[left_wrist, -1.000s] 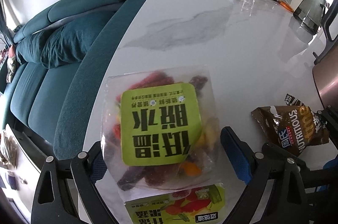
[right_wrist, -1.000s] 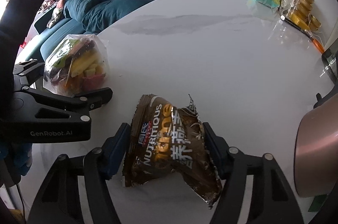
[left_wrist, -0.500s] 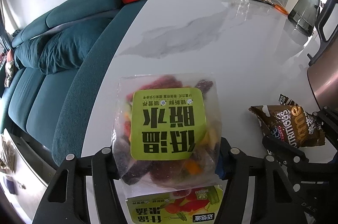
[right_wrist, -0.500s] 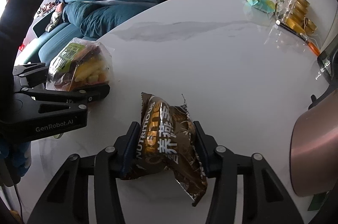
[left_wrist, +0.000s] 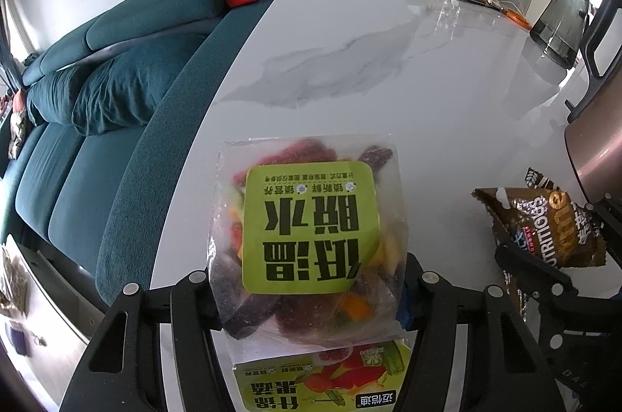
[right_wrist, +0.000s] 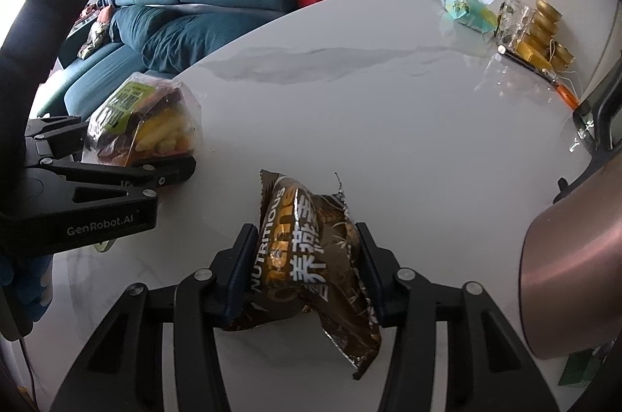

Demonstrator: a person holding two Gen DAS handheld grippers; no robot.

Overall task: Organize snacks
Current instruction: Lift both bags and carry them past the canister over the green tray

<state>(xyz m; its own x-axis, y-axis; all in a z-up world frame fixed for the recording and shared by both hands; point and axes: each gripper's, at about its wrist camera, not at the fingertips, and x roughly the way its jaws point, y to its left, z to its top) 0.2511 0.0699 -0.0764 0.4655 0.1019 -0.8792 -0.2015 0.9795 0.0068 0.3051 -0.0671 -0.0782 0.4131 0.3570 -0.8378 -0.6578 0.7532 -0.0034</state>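
A clear plastic bag of mixed dried fruit with a green label [left_wrist: 311,237] was clamped by the left gripper [left_wrist: 307,295]; a crumpled brown foil snack packet [right_wrist: 311,256] was squeezed by the right gripper [right_wrist: 307,272].

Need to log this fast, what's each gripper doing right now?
Left gripper: closed on the clear dried fruit bag.
Right gripper: closed on the brown snack packet.

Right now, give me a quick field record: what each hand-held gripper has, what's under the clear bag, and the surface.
left hand-held gripper: shut on clear bag of dried fruit and vegetables
right hand-held gripper: shut on brown snack packet
under clear bag: second pack with green label
surface: white marble table
beside table: teal sofa
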